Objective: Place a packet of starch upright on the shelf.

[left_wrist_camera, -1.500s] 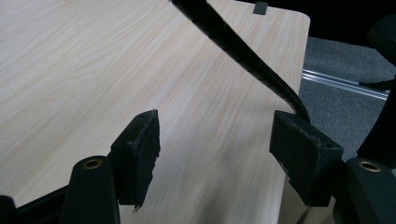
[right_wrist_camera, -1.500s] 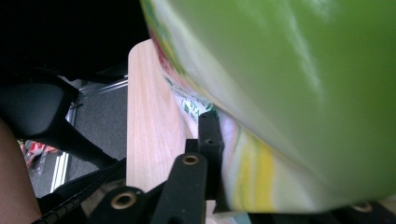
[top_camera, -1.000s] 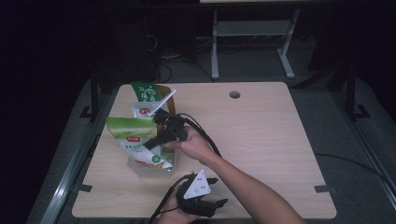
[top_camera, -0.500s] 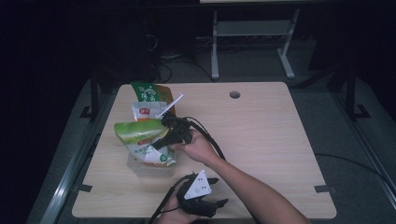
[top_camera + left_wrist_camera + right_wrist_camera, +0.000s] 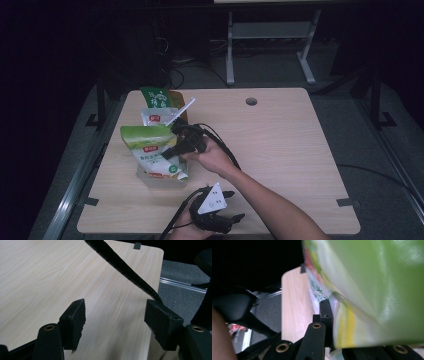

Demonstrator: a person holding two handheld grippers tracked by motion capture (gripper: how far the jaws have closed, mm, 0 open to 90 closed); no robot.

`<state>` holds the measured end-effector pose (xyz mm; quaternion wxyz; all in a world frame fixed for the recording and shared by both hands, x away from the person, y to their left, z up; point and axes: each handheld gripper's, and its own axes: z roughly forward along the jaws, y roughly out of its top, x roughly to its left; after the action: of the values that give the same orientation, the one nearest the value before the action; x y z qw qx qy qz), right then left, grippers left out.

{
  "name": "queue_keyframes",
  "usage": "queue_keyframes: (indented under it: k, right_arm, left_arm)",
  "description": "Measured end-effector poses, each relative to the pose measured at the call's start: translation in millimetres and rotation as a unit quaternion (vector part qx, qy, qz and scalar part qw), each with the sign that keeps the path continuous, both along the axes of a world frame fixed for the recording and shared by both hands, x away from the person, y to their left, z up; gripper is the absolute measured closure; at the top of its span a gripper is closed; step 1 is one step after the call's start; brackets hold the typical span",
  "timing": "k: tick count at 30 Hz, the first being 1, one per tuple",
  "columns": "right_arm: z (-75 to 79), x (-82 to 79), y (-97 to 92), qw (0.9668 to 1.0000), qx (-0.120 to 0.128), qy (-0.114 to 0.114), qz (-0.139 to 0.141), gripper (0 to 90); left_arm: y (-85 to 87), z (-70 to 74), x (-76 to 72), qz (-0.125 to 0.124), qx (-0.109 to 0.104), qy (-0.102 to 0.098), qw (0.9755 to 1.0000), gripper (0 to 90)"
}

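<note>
A green and white pouch (image 5: 152, 152) stands tilted at the left of the wooden table (image 5: 285, 145). My right gripper (image 5: 175, 147) reaches across from the right and is shut on the pouch's right edge. In the right gripper view, the pouch (image 5: 374, 290) is large and blurred, and my right gripper (image 5: 332, 325) pinches its yellow lower edge. My left gripper (image 5: 236, 206), topped by a grey three-cornered plate, rests near the table's front edge. In the left gripper view, my left gripper (image 5: 115, 312) is open over bare wood with nothing between its jaws.
A second green and white pouch (image 5: 159, 107) stands behind the held one, near the table's back left. A round hole (image 5: 251, 101) is in the tabletop at the back. A black ribbed cable (image 5: 125, 267) crosses the table ahead of the left jaws.
The held pouch tipped flatter half a second ago and now stands more upright again. The right hand has shifted a little to the right. The left gripper has not moved.
</note>
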<state>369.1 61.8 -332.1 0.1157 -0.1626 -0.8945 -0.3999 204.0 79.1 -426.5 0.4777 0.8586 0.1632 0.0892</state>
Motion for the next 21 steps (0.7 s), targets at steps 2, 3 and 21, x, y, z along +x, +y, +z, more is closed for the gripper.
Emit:
queue_keyframes:
  k: [2, 3, 21]
  right_arm:
    - [3.1, 0.1, 2.9, 1.0, 0.001, -0.004, 0.006, 89.8]
    - [4.5, 0.0, 5.4, 0.9999, -0.001, -0.002, 0.01, 89.8]
    - [-17.4, 16.4, 0.5, 0.9963, 0.013, 0.079, -0.031, 89.6]
  left_arm:
    - [0.4, 0.6, 0.0, -0.001, -0.001, 0.001, 1.0, 32.8]
    - [0.0, 0.3, -0.2, 0.002, -0.006, 0.001, 1.0, 32.9]
    - [-0.6, 1.6, 0.4, -0.006, 0.0, -0.008, 0.9999, 32.9]
